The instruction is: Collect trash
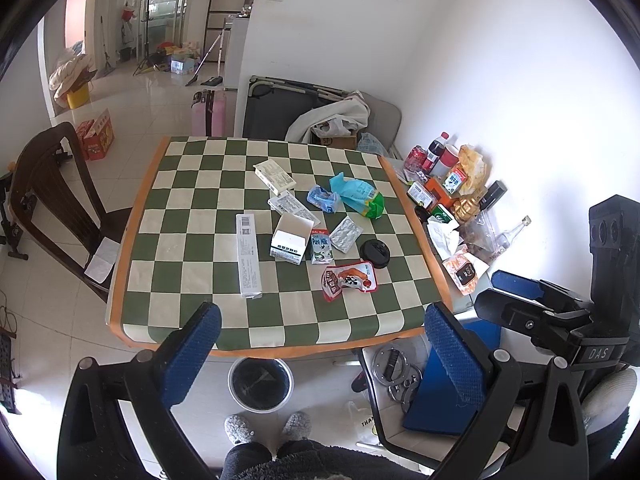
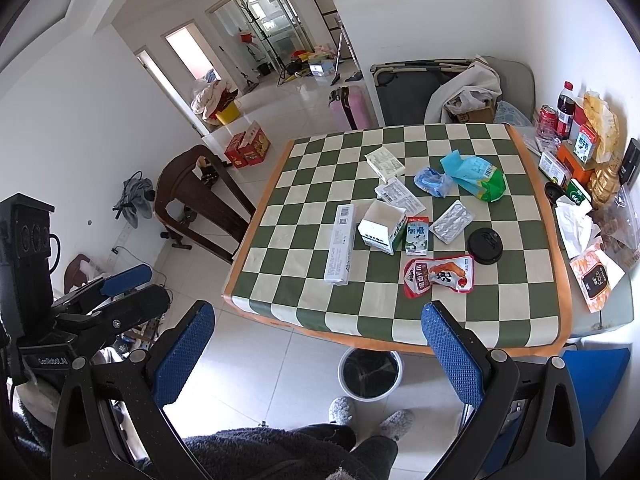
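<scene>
Trash lies on the green-and-cream checkered table [image 1: 192, 280] [image 2: 280, 280]: a red snack pouch [image 1: 349, 280] [image 2: 438, 274], a small milk carton [image 1: 321, 245] [image 2: 417, 235], an open white box [image 1: 290, 239] [image 2: 380, 226], a long white box [image 1: 249, 255] [image 2: 341, 250], a blister pack [image 1: 346, 233] [image 2: 451, 222], a black lid [image 1: 375, 253] [image 2: 485, 246], and blue and green wrappers [image 1: 356, 196] [image 2: 474, 178]. A white bin with a black liner [image 1: 260, 384] [image 2: 370, 372] stands on the floor below the table's near edge. My left gripper [image 1: 320, 352] and right gripper [image 2: 318, 350] are both open and empty, held above the near edge.
A dark wooden chair [image 1: 52, 208] [image 2: 200, 200] stands left of the table. Bottles, cans and snack bags [image 1: 448, 184] [image 2: 580, 148] crowd the right side by the wall. A blue stool [image 1: 444, 392] and metal rings sit on the floor at the right. My slippers [image 1: 268, 426] are near the bin.
</scene>
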`<state>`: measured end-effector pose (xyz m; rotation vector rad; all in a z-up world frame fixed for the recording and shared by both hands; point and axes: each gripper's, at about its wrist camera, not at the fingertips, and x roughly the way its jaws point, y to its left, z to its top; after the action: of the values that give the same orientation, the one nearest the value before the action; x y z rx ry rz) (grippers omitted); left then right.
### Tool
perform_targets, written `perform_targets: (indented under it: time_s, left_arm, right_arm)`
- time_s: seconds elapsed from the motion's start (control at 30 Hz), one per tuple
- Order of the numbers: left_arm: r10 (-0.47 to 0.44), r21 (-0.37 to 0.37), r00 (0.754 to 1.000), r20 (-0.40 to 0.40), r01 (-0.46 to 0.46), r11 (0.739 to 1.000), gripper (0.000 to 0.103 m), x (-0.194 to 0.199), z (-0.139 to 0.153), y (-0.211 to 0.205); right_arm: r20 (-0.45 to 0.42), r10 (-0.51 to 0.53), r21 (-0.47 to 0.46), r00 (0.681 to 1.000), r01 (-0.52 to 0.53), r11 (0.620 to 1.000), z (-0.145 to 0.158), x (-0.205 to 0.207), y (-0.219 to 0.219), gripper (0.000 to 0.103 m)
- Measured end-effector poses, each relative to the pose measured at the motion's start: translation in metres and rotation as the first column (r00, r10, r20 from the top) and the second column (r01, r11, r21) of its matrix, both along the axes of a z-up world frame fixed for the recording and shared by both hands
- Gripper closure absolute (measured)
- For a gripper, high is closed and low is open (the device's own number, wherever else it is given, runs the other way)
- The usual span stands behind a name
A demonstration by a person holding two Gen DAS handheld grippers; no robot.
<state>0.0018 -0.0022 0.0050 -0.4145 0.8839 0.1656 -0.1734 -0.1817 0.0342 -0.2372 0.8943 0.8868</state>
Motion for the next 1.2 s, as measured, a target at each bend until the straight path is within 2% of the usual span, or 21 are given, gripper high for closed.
perform_targets:
  time_s: [1.2]
  left_arm:
    - [-0.006, -0.001, 1.000, -0.003, 0.006, 1.000, 0.000, 0.002, 0.002, -0.001]
  right_arm:
    - [-0.003, -0.005, 0.010, 1.000, 0.006, 1.000, 0.001, 0.000, 0.012, 0.000]
